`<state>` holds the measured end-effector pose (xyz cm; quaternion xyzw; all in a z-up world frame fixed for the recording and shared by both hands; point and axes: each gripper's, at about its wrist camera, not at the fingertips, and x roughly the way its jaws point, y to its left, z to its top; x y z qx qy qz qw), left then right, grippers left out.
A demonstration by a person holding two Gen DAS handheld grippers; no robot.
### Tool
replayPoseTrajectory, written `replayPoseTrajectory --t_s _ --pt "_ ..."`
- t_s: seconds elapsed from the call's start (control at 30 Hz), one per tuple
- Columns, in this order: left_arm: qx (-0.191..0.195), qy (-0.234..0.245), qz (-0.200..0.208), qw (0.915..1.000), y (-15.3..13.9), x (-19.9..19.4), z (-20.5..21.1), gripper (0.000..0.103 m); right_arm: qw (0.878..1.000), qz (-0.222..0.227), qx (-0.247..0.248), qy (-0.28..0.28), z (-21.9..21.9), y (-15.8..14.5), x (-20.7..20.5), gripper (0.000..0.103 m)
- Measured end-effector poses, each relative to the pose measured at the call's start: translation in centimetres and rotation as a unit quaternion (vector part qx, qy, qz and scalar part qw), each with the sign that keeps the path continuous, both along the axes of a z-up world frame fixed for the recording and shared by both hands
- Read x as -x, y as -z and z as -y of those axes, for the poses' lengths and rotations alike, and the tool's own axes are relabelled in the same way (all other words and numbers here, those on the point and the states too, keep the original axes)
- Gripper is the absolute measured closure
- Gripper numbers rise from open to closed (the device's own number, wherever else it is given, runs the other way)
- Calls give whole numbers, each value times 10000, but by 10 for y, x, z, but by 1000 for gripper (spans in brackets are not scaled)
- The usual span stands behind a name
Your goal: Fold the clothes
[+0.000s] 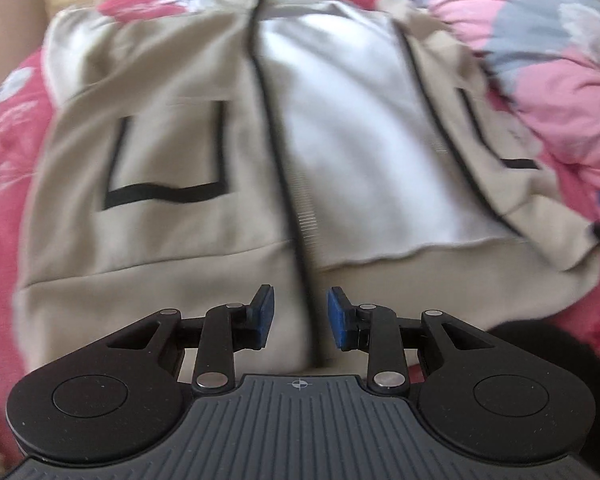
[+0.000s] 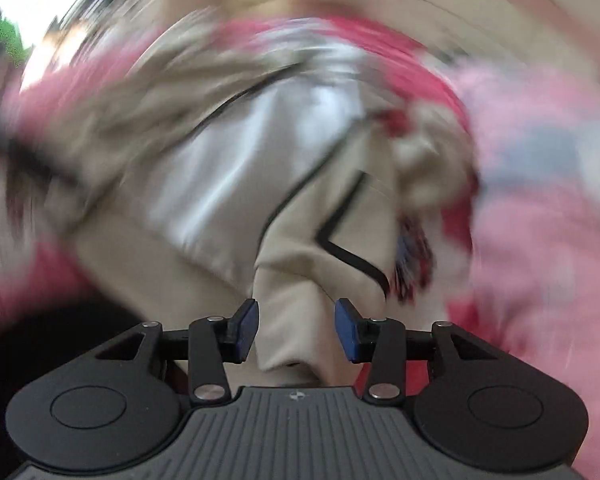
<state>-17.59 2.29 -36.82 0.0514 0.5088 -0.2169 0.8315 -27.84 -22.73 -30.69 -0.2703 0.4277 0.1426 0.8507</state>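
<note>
Our left gripper [image 1: 301, 317] and right gripper [image 2: 296, 330] hang released, jaws apart, above the beige jacket [image 1: 160, 152] spread open on the pink bed [image 1: 4, 216]. It looks soft, floppy; we'd pinch its hem corners.

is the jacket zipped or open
Open: the beige jacket lies spread on the bedding, front panels parted, white lining showing between them.

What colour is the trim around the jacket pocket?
Black, on the beige jacket; the pocket trim shows best in the left wrist view.
</note>
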Motion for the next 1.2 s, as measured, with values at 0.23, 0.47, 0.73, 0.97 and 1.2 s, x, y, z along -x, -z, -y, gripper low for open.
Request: replayPoseTrajectory --t_s 0.23,0.47,0.73,0.97,1.2 --pt "402 610 -124 9972 3 -1 53 74 9916 -759 748 -734 -5 46 -26 87" --pt "639 789 -375 9941 10 -1 70 74 8276 -350 -4481 3362 152 -2 -27 90" --pt "854 927 -496 9908 15 -4 84 74 8559 71 -3154 4097 149 -2 3 65" --pt "866 887 -545 9908 18 -1 83 74 9837 609 -476 1623 54 -9 -2 52" --pt "793 928 -464 9914 18 3 75 74 9804 419 -55 1925 63 17 -28 53"
